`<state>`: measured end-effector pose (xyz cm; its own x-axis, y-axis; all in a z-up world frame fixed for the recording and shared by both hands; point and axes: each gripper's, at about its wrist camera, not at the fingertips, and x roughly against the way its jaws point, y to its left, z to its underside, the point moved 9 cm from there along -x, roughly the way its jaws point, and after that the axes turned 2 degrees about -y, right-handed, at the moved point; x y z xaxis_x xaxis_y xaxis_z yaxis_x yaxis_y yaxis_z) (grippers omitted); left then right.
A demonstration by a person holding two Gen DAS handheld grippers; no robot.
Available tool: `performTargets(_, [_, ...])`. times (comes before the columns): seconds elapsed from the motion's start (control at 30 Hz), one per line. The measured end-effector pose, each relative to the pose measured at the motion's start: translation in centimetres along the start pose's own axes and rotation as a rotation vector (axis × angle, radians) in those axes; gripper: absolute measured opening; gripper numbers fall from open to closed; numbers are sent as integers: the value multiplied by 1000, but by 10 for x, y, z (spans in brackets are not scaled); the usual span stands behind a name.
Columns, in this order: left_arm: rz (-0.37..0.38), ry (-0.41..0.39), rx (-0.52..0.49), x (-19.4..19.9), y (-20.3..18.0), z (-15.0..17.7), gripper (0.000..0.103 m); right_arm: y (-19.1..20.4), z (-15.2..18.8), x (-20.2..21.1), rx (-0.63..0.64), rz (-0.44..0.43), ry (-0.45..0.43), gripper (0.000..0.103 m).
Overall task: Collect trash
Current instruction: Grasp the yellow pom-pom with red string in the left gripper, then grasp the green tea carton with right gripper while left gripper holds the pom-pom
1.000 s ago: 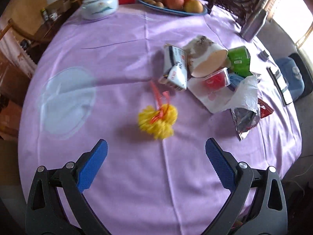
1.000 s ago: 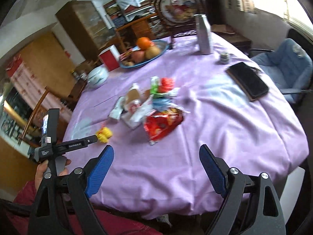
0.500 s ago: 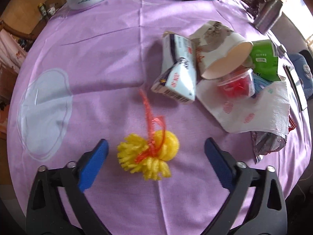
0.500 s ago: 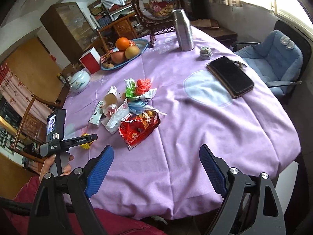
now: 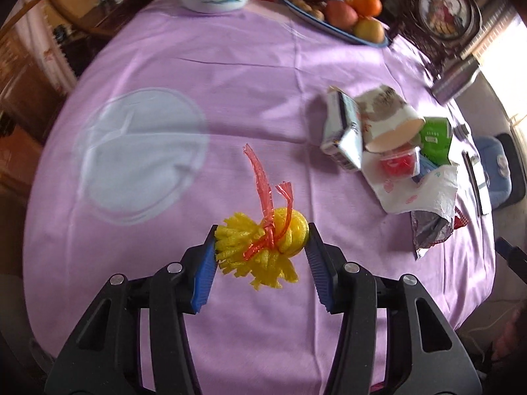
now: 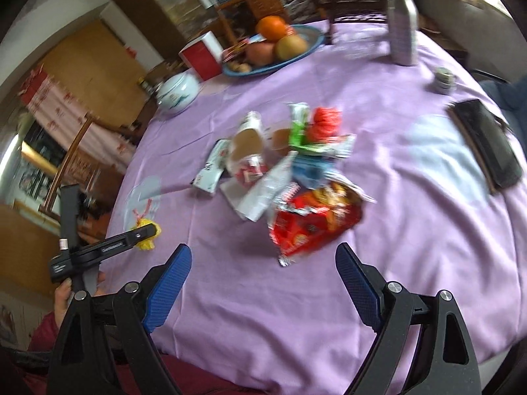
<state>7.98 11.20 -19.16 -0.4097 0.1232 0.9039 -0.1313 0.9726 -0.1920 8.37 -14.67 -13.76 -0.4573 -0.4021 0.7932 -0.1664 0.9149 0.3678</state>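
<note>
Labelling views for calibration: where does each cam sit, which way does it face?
Left wrist: on left gripper, looking steeply down at yellow foam net between its closing blue pads; no body visible.
Right wrist: on right gripper, jaws open, facing red snack bag; a hand shows.
Shared: net, fruit plate, purple tablecloth.

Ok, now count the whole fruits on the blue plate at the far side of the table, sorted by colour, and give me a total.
Orange fruit: 1
Red fruit: 1
Yellow-brown fruit: 1
Total showing on the blue plate: 3
</note>
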Motion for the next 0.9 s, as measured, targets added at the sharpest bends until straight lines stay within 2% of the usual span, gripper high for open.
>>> performTargets(0.2, [-48,-40,90,30,33,9,51,-6,-17,-25,26,22,14,87])
performTargets(0.33, [-76,-53,135,44,48,20,51,-35,-19,-32,19,101,9,87])
performTargets(0.4, [-83,-56,156,46,51,24,51,-59,-18,-38,-39,118,24,87])
performTargets(0.53, [-88,-51,188,49,46,34,51,-87,-14,-49,-135,62,67,87])
performTargets(0.67, [-112,-57,182,56,40,39,51,-95,-11,-61,-196,6,97,87])
performTargets(0.9, [-154,-70,204,69,40,46,51,-92,-41,-52,-153,-4,0,87])
